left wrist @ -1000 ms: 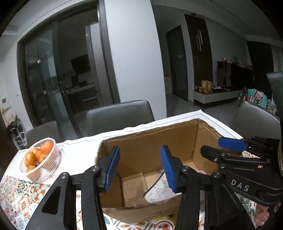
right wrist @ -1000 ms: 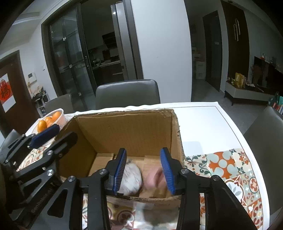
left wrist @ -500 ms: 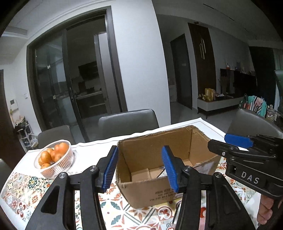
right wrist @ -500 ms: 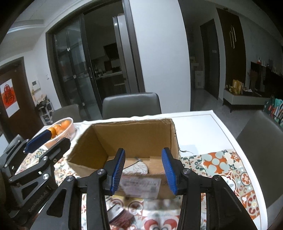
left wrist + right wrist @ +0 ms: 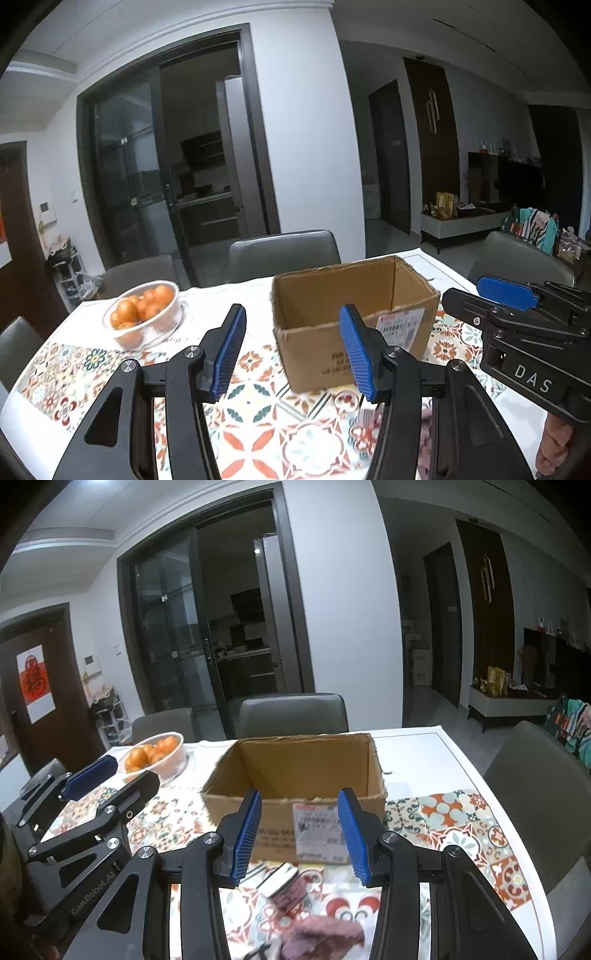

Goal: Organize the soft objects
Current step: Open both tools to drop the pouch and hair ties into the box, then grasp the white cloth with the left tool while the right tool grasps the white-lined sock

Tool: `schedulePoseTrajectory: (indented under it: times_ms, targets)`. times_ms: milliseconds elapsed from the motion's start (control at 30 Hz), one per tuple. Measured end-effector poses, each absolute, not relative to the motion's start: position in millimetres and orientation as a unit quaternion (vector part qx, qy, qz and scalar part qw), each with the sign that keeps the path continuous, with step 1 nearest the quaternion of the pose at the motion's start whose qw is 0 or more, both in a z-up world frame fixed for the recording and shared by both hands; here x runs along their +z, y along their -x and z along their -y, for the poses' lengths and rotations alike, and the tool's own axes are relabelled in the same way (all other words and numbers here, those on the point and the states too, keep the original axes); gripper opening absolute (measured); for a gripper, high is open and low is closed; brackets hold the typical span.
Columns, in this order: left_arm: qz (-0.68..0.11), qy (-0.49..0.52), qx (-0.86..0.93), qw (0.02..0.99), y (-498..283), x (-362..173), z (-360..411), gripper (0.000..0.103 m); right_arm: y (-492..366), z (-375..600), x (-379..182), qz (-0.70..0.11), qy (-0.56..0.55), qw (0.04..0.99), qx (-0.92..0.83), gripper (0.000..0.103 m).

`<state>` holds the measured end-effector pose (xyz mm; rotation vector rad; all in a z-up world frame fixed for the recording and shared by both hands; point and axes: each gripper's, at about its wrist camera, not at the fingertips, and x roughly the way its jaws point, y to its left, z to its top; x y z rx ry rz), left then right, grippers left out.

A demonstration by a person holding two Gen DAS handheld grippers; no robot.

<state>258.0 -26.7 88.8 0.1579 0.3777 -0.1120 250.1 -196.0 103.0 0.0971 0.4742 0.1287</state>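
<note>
An open cardboard box point(image 5: 354, 317) point(image 5: 295, 775) stands on the patterned tablecloth, and its inside is hidden from here. In front of it lie a rolled striped soft item point(image 5: 284, 886) and a crumpled pinkish-purple cloth point(image 5: 321, 938). My left gripper point(image 5: 292, 321) hovers short of the box, open, with nothing between its blue pads. My right gripper point(image 5: 299, 801) is also open and empty, held above the two soft items. Each gripper shows in the other's view: the right gripper point(image 5: 487, 299) at the right, the left gripper point(image 5: 114, 782) at the left.
A clear bowl of oranges point(image 5: 144, 314) point(image 5: 155, 757) sits left of the box. Grey chairs point(image 5: 291, 712) stand behind the table, another chair point(image 5: 535, 775) at its right side. The table's white right edge point(image 5: 476, 775) lies close to the box.
Both grippers have drawn back and up from over the box's opening. The box now looks smaller and farther away, and the soft items in front of it have come into view.
</note>
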Motion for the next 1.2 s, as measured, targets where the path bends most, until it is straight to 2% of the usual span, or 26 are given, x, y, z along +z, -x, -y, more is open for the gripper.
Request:
schedulePoseTrajectory:
  times_ms: [600, 1200]
  targets:
    - [-0.218, -0.064, -0.022, 0.974, -172, 57, 5, 0.054, -174, 174, 75, -0.243, -0.046, 0.964, 0.102, 0.045]
    - [-0.262, -0.088, 0.014, 0.961, -124, 1, 17, 0.055, -144, 181, 15, -0.322, -0.063, 0.937, 0.118, 0.044]
